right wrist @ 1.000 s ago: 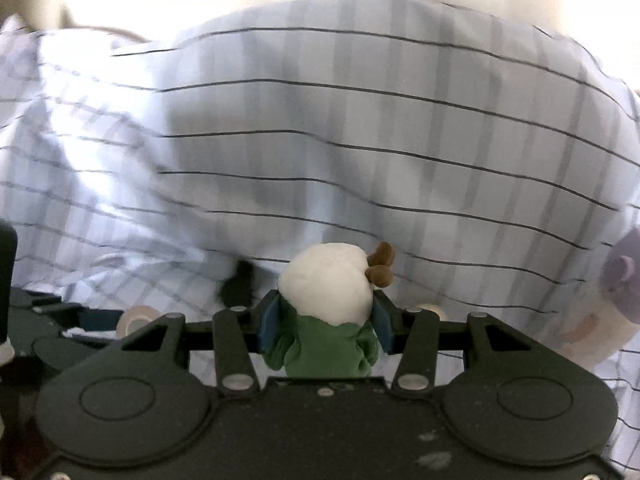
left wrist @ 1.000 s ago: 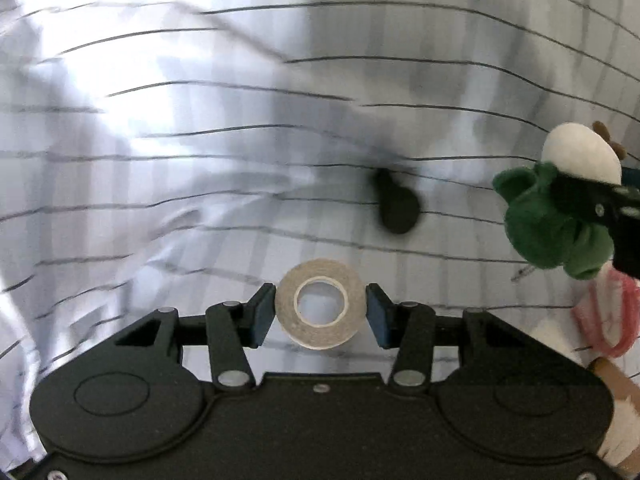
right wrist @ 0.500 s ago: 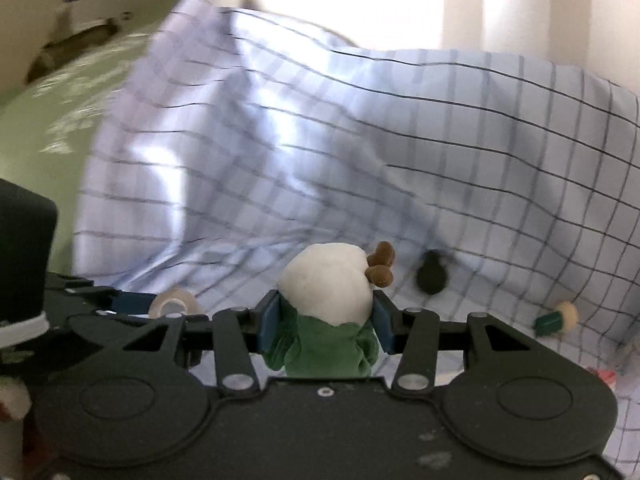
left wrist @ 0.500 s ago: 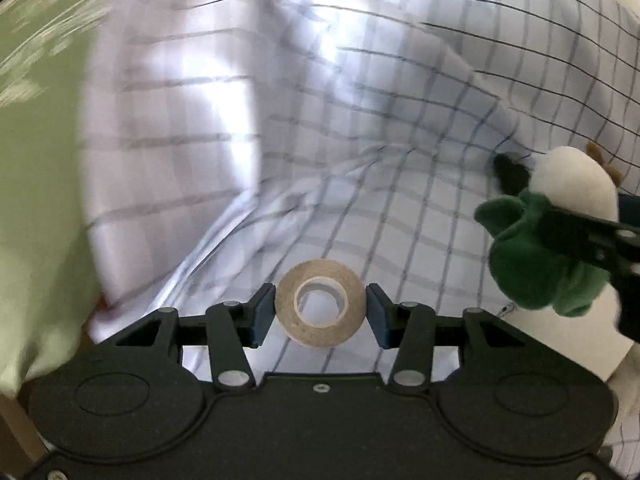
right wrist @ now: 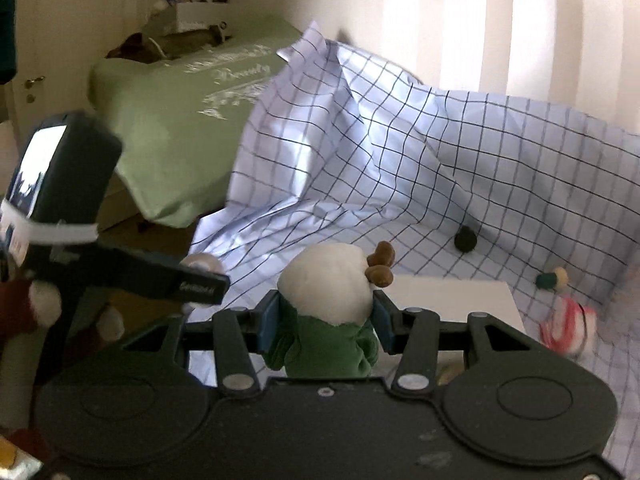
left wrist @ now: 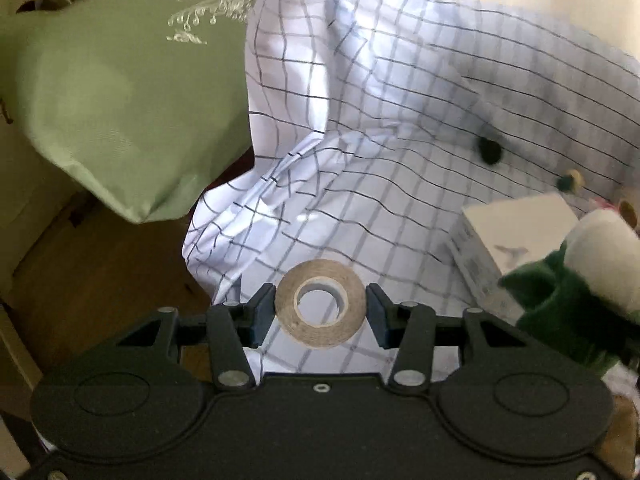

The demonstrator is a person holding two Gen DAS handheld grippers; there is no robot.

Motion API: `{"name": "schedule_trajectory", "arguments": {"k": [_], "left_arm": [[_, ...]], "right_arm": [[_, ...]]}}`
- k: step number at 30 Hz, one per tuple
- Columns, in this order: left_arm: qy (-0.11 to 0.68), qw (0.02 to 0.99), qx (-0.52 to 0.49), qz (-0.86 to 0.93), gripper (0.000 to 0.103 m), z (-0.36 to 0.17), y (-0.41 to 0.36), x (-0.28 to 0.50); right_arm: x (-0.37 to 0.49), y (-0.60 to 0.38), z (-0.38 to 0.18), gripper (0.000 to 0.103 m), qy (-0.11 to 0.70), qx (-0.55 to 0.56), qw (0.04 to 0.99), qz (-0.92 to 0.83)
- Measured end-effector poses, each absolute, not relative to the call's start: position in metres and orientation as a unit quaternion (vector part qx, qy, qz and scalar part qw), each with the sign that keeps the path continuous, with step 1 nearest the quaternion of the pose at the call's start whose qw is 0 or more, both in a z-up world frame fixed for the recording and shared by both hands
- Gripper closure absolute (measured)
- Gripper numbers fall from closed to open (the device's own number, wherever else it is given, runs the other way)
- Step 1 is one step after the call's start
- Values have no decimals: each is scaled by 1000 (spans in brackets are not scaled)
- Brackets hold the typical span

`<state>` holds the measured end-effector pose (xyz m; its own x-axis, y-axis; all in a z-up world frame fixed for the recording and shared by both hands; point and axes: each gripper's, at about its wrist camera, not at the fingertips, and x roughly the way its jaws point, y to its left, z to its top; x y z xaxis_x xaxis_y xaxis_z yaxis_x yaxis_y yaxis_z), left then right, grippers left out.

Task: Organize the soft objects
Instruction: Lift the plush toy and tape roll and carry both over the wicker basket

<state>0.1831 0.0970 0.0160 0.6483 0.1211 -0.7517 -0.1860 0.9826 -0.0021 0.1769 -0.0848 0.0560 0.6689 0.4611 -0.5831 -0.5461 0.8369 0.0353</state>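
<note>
Left gripper [left wrist: 320,316] clamps a roll of tape [left wrist: 320,304] upright between its jaws, held level above the checked sheet [left wrist: 400,160]. Right gripper [right wrist: 326,322], just beside it, pinches a small plush toy [right wrist: 332,312] with white head and green body, near a white box [right wrist: 452,300].

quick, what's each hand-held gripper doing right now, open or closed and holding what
Left hand-held gripper: closed on the tape roll.
Right hand-held gripper: closed on the plush toy, white head, green body.
</note>
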Motion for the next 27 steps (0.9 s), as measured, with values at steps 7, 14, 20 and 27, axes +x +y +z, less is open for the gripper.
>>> {"name": "schedule_trajectory", "arguments": {"k": [7,14,20,27], "left_arm": [[395,918,-15,36,55,30,61,129],[390,920,16,-27,55,31,14,87],[387,919,35,-61,55,26,-17,61],[381,921,45,-63,55,19,-31,37]], "right_arm": [[85,-121,54,55,291,-29,925,243],[24,-163,43,55,299,38,941,155],[3,-200,39,54,324,100,940,44],[-22,-225,37,54,324,134,936,-22]]}}
